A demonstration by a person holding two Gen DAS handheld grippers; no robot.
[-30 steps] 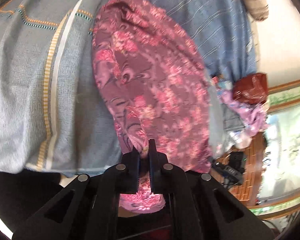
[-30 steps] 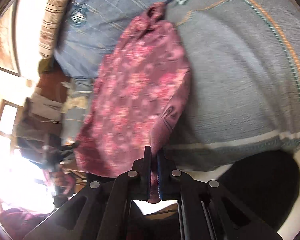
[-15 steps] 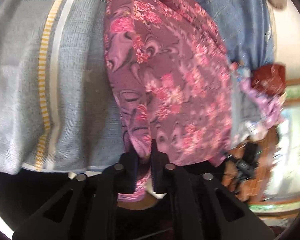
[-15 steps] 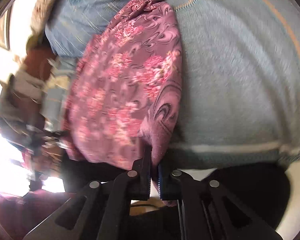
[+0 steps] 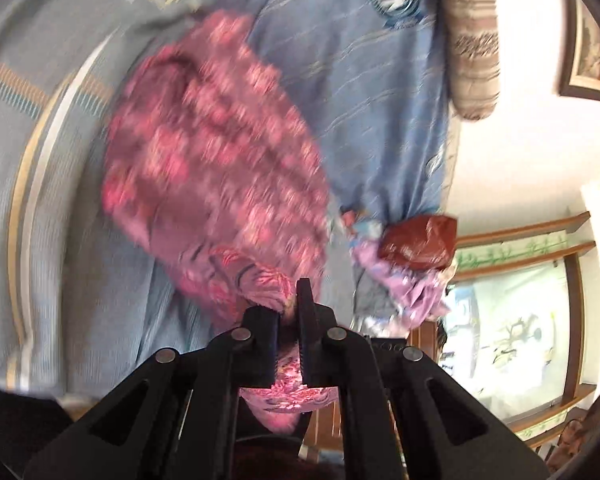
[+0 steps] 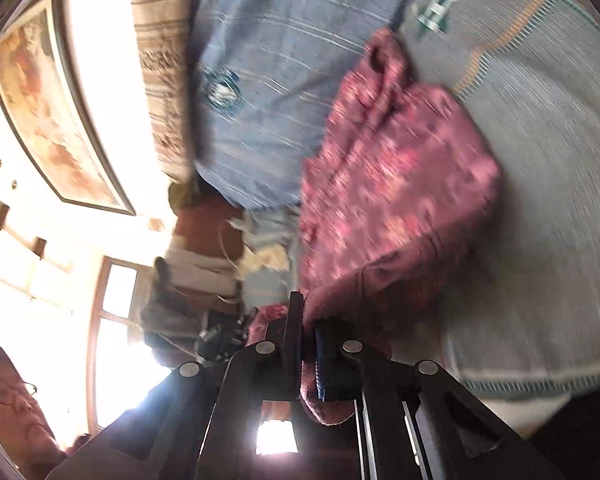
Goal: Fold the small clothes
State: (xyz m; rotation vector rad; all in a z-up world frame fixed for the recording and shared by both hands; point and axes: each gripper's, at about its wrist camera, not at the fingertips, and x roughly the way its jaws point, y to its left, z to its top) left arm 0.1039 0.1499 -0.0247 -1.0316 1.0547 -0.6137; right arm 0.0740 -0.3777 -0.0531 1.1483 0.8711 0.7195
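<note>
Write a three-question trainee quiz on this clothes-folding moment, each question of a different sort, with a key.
1. True or false: both grippers are shut on the floral garment.
2. Which lies directly under the garment? A) bare floor B) grey-blue striped blanket C) wooden table
3. Fill in: the dark red bag sits near the blue sheet's ____ edge in the left wrist view.

Key: 1 true: left gripper and right gripper each pinch an edge. 2 B. 3 lower right.
</note>
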